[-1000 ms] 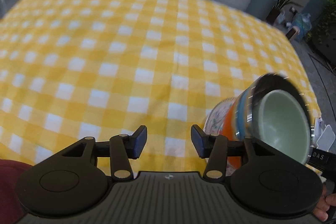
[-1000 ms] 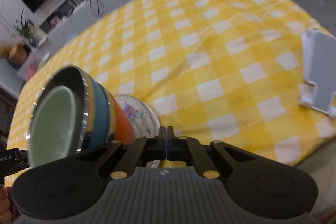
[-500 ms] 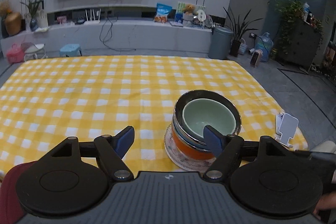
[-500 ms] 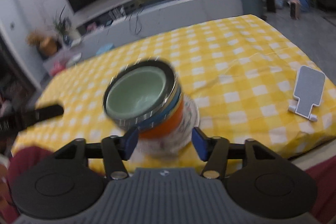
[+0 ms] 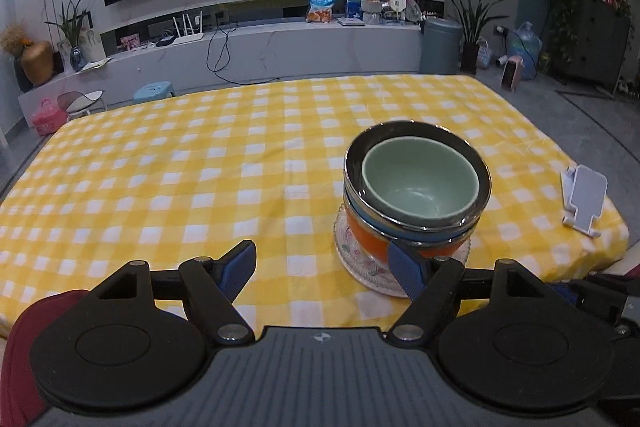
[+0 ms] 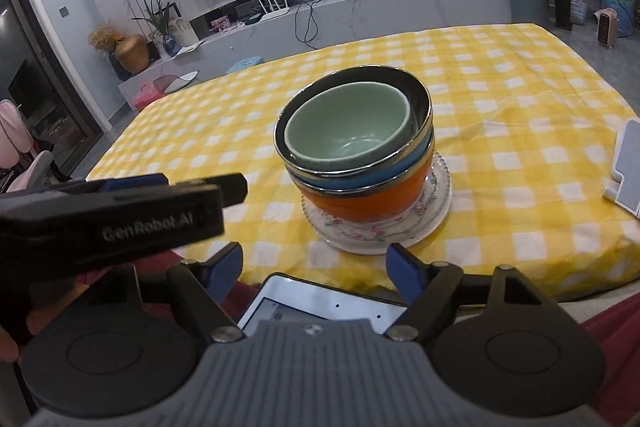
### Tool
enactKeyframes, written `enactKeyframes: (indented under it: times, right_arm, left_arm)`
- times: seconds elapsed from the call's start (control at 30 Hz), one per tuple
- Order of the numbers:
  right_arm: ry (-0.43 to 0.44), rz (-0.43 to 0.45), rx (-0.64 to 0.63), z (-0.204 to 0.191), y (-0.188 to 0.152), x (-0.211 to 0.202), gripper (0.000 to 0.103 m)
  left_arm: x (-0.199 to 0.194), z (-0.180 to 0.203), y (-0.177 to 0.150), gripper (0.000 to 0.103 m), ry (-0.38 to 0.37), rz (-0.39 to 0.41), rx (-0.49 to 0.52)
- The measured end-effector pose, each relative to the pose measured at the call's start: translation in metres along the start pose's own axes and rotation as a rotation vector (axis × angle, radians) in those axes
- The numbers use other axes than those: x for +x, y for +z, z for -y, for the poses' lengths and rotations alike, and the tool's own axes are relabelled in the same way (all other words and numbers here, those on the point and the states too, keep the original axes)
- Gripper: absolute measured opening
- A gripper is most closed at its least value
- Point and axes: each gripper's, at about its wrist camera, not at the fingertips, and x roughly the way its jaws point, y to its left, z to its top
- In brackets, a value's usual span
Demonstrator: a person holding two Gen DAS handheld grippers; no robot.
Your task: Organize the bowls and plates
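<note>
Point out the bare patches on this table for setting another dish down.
Bare cloth runs left of the bowl stack and behind it to the far edge. A narrower strip lies between the stack and the white stand. The near right part is crowded: stack on its plate, stand at the right edge.

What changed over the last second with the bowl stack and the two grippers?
Both grippers drew back from the bowl stack. The right gripper, shut a second ago, is opening with nothing between its jaws; the left gripper has widened, also empty. The stack stayed nested on the glass plate, and the white stand stayed put.
</note>
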Motion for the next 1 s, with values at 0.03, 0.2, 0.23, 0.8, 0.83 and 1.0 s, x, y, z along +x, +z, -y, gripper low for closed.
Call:
enactKeyframes:
  times: [0.03,0.2,0.23,0.8,0.83,1.0]
  right_arm:
    - [-0.002,0.003,0.003,0.0003,0.0004,-0.0005,0.078]
    - [-0.019,0.02,-0.01,0.0008,0.0007,-0.0046,0.078]
    - [-0.02,0.023,-0.014,0.0006,0.0009,-0.005,0.078]
    - [-0.022,0.016,-0.014,0.0026,0.0005,-0.0014,0.078]
    - [-0.022,0.015,-0.014,0.0028,0.0004,-0.0012,0.078]
    - [-0.023,0.011,-0.013,0.0028,0.0,0.0007,0.078]
  left_arm:
    - [-0.0009,0.0014,-0.0011,0.088,-0.003,-0.005,-0.001]
    - [-0.0029,-0.0015,-0.002,0.088,-0.022,-0.031,-0.016]
    - [-0.0037,-0.0016,-0.002,0.088,-0.023,-0.029,-0.017]
    - [-0.0018,-0.0029,-0.0019,0.088,-0.007,-0.054,-0.027]
    - [-0.0018,-0.003,-0.0019,0.088,-0.006,-0.054,-0.027]
    - [-0.0005,-0.002,-0.0025,0.088,0.0,-0.056,-0.024]
